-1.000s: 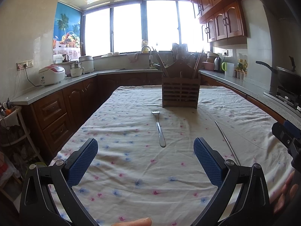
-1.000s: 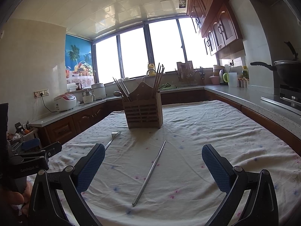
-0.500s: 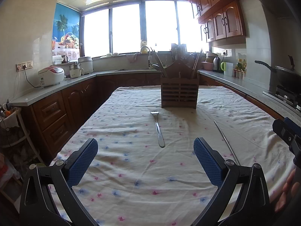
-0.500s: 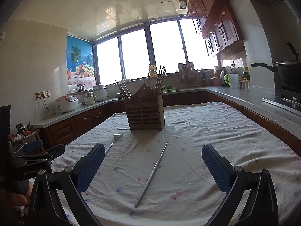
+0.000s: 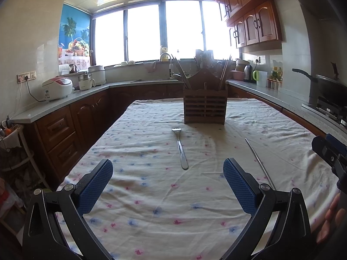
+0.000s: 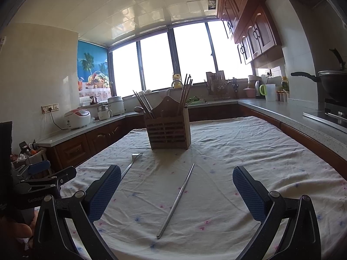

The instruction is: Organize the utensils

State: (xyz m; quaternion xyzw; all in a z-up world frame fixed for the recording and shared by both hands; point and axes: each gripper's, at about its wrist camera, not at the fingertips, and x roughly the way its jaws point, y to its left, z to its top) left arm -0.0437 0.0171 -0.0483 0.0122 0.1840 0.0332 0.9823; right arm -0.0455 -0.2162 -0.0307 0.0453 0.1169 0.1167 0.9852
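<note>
A metal fork [image 5: 180,148] lies on the floral tablecloth [image 5: 164,203], tines toward a wooden utensil caddy [image 5: 205,106] that holds chopsticks and a spoon. A single metal chopstick [image 5: 258,161] lies to the fork's right. My left gripper [image 5: 168,181] is open and empty, hovering above the cloth short of the fork's handle. My right gripper [image 6: 176,186] is open and empty, with the chopstick [image 6: 176,199] lying between its fingers' line of sight. The fork [image 6: 132,163] and caddy [image 6: 168,131] also show in the right wrist view.
Kitchen counters run around the table: a rice cooker [image 5: 57,87] at left, a kettle and jug [image 5: 259,78] at right, a wok on a stove [image 5: 327,88] far right. The other gripper [image 6: 41,177] shows at the left edge of the right wrist view.
Both grippers have risen and tilted up slightly, so the fork, chopstick and caddy sit a little lower in view. Both stay open.
</note>
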